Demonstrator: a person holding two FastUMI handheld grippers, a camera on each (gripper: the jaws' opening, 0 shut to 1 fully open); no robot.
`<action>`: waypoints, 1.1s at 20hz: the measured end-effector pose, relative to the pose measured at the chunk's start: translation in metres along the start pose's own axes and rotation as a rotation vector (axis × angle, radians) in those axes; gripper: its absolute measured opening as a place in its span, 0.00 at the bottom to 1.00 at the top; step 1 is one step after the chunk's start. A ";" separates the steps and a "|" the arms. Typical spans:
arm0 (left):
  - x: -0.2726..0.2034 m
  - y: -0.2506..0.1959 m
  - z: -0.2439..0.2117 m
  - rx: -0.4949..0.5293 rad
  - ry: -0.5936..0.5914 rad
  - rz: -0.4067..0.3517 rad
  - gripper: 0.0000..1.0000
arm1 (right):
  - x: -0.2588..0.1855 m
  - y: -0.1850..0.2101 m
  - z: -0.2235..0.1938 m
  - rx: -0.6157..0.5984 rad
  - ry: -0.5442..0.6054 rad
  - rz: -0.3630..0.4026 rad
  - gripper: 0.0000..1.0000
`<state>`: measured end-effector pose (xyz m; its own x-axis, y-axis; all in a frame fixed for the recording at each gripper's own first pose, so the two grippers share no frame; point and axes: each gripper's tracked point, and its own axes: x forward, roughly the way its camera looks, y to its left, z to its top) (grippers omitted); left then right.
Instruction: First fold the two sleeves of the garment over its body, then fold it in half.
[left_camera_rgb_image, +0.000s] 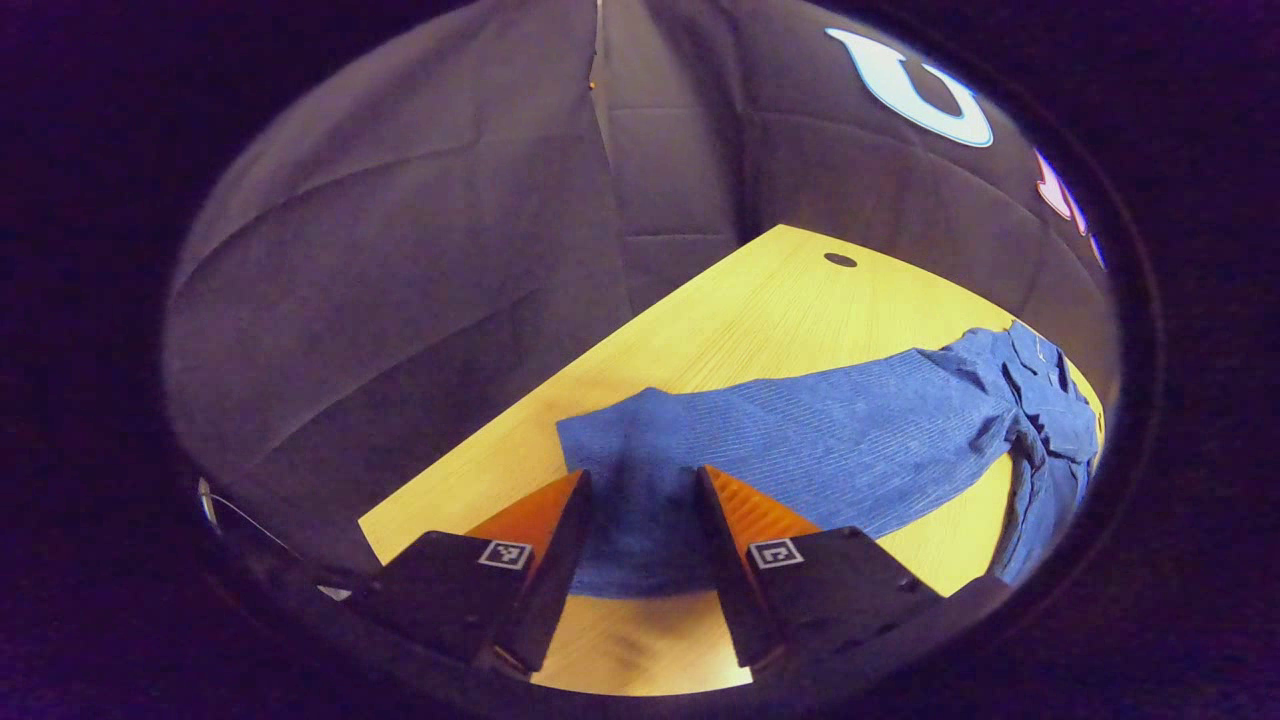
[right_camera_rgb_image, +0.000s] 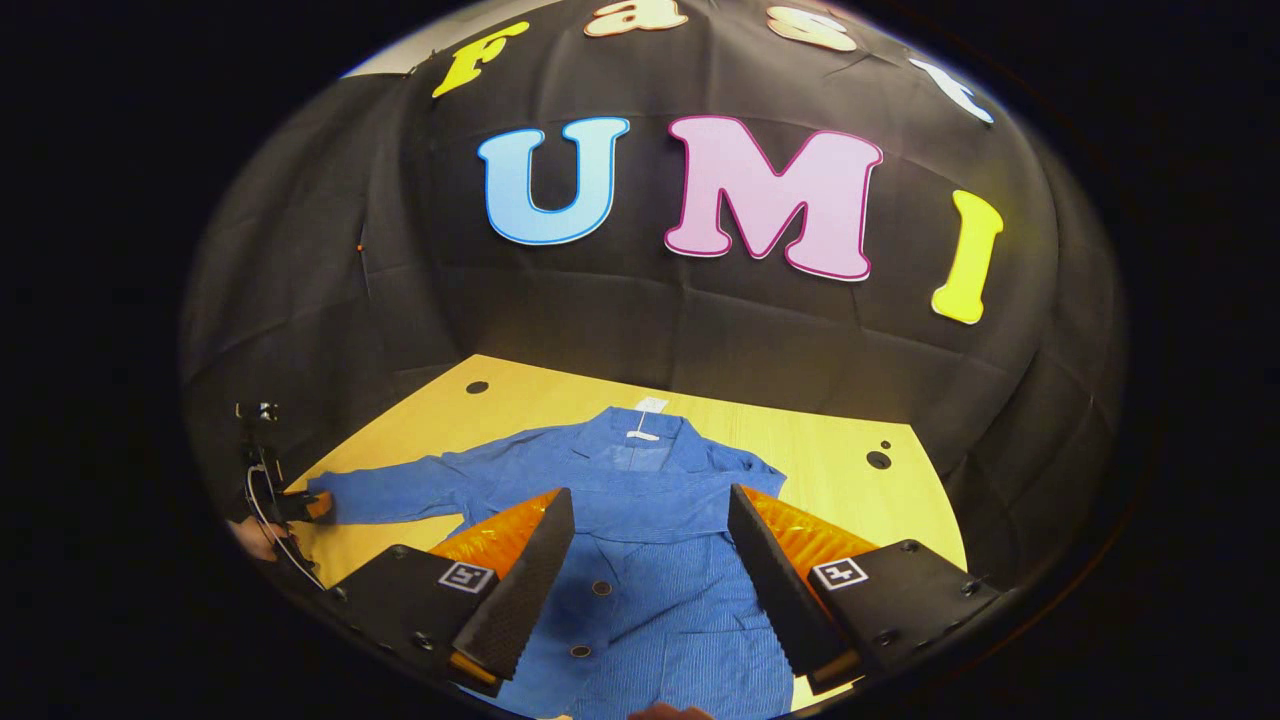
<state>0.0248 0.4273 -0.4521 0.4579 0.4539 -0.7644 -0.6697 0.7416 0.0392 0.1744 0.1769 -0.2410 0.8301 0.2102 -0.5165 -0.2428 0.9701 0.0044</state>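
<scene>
In the left gripper view, the left gripper (left_camera_rgb_image: 640, 480) is seen spread wide, its fingers astride the cuff end of the blue garment's (left_camera_rgb_image: 800, 450) sleeve, near a bench (left_camera_rgb_image: 740, 320) edge. In the right gripper view, the right gripper (right_camera_rgb_image: 645, 505) is held released above the garment's buttoned front, which is spread flat, collar toward the far edge.
</scene>
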 end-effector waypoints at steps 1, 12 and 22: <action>0.001 -0.004 0.001 0.010 0.005 -0.001 0.47 | 0.000 0.001 0.001 0.002 -0.001 0.002 0.99; 0.001 -0.016 0.026 0.061 0.081 -0.015 0.00 | -0.005 -0.009 -0.004 0.003 0.015 -0.005 0.99; -0.035 -0.073 0.067 -0.035 0.050 -0.163 0.00 | -0.012 -0.028 -0.014 0.058 0.021 -0.015 0.99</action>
<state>0.0970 0.3906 -0.3852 0.5335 0.3032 -0.7896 -0.6093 0.7853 -0.1101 0.1641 0.1450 -0.2465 0.8224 0.1940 -0.5348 -0.2009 0.9785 0.0460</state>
